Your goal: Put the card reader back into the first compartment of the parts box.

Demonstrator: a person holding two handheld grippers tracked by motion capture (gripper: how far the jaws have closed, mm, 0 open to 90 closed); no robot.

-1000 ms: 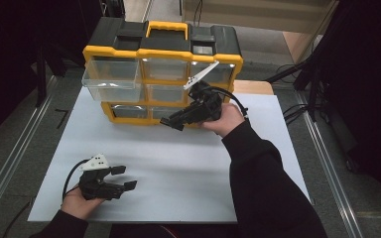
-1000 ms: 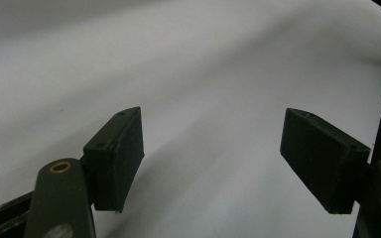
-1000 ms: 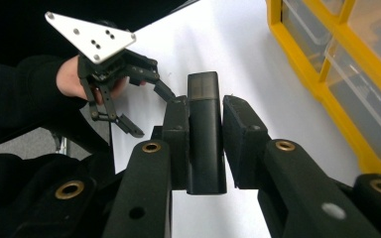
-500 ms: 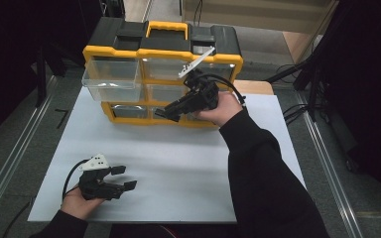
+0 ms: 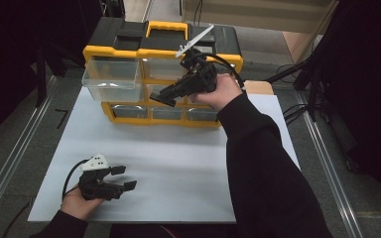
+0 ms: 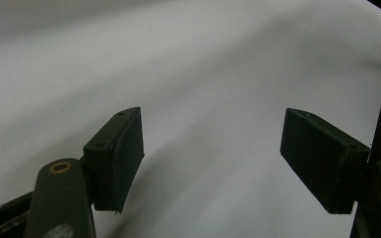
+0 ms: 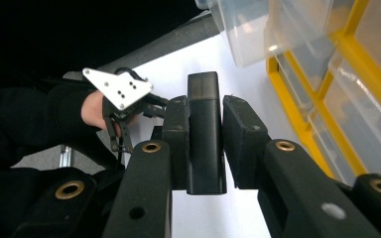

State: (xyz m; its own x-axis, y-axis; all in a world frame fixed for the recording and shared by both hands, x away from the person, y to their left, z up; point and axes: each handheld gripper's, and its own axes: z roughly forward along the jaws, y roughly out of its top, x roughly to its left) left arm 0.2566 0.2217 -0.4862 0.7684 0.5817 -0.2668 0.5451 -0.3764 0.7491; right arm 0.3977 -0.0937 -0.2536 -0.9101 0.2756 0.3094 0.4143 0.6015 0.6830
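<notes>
Two jaws of right gripper (image 7: 204, 144) clamp black block (image 7: 206, 134), unclear from above; left gripper (image 6: 211, 163) wide.

From my station this reads as a lab or workshop bench set up for recording. The tabletop (image 5: 287, 124) carries a plain white sheet (image 5: 178, 168) as a work surface, with metal rails (image 5: 10, 163) running along both sides. At the back stands a yellow and black parts organizer (image 5: 129, 49) with clear plastic drawers (image 5: 110, 79), the kind used for small hardware. Black cables (image 5: 297, 111) trail off the right edge, and dark curtains or panels (image 5: 10, 59) close in the surroundings.
</notes>
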